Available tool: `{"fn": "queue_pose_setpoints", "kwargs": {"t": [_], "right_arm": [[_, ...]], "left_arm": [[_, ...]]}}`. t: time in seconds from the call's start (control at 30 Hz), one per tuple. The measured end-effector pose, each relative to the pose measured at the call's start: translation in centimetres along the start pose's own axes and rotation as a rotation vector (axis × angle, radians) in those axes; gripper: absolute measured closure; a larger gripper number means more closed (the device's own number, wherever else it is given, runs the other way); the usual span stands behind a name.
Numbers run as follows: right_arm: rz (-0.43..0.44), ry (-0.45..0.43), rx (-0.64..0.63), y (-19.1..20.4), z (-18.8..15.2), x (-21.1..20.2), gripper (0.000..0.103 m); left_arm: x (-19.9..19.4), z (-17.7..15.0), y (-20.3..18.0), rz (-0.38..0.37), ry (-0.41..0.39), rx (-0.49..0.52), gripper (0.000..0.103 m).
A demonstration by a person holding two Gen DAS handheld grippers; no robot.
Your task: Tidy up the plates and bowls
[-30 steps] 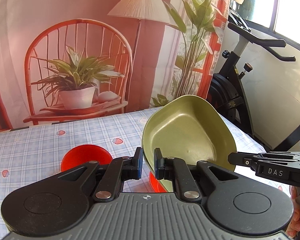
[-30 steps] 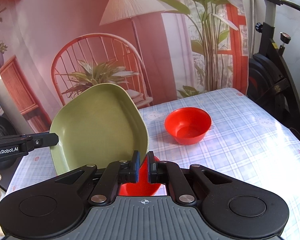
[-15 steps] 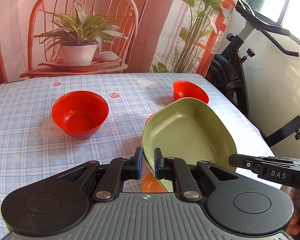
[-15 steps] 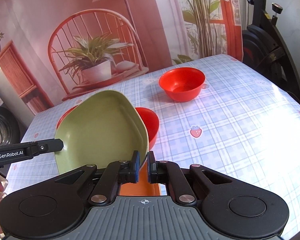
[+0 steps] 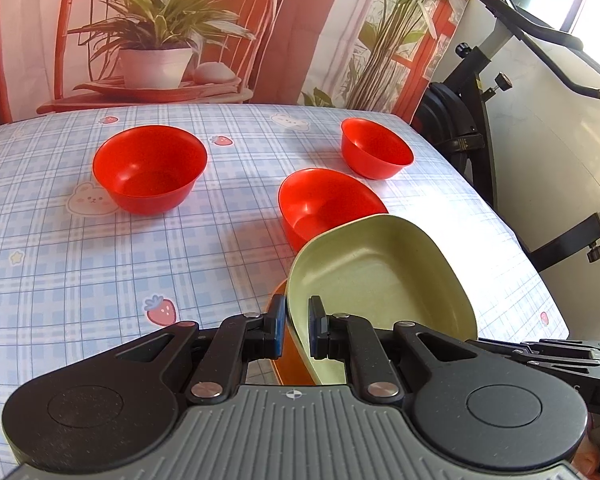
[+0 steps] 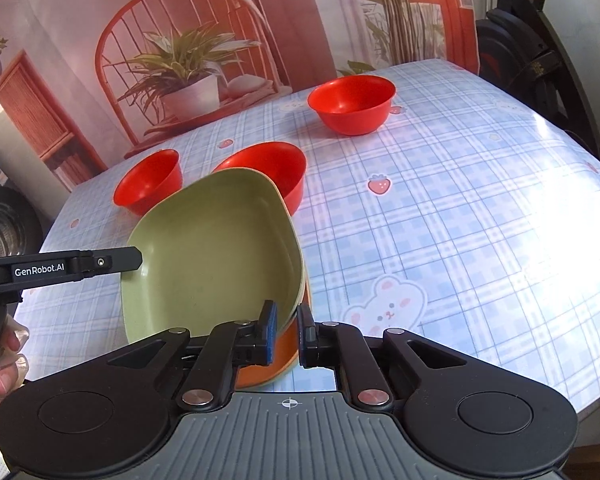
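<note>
- The left claw [image 5: 293,328] pinches the near left rim of a green plate [image 5: 380,280], one finger inside the rim and one outside.
- The right claw [image 6: 286,334] pinches the opposite rim of the same green plate [image 6: 212,264], again with a finger on each side.
- The plate sits tilted, low over the near edge of the bench [image 5: 100,248], which wears a blue checked cloth with strawberries and bears.
- An orange plate [image 5: 284,356] lies directly under the green one; whether the two touch cannot be told.
- In the left wrist view, one red bowl [image 5: 324,204] stands just beyond the green plate, partly hidden by its far rim.
- A second red bowl [image 5: 150,168] stands far left, well apart.
- A third red bowl [image 5: 376,148] stands far right, near the bench edge.
- An exercise bike [image 5: 480,112] stands right of the bench.
</note>
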State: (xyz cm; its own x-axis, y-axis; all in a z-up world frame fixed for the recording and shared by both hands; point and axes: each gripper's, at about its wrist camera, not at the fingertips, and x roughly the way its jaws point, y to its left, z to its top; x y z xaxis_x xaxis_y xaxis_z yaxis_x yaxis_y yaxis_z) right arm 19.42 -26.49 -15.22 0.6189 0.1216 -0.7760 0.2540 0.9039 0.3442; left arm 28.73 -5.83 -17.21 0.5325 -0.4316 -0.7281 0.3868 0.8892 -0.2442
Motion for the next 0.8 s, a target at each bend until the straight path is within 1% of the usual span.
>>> {"fn": "queue_pose_setpoints", "kwargs": {"t": [0.2, 0.57, 0.8], "right_arm": [[0.012, 0.051, 0.037, -0.7, -1.4, 0.3, 0.093], [0.028, 0.061, 0.016, 0.0, -1.4, 0.8, 0.092], [0.033, 0.062, 0.017, -0.1, -1.3, 1.0, 0.091]], "left_arm": [[0.6, -0.2, -0.1, 0.002, 0.018, -0.001, 0.091], [1.2, -0.3, 0.6, 0.022, 0.026, -0.039, 0.091], [1.8, -0.5, 0.8, 0.018, 0.033, -0.056, 0.091]]}}
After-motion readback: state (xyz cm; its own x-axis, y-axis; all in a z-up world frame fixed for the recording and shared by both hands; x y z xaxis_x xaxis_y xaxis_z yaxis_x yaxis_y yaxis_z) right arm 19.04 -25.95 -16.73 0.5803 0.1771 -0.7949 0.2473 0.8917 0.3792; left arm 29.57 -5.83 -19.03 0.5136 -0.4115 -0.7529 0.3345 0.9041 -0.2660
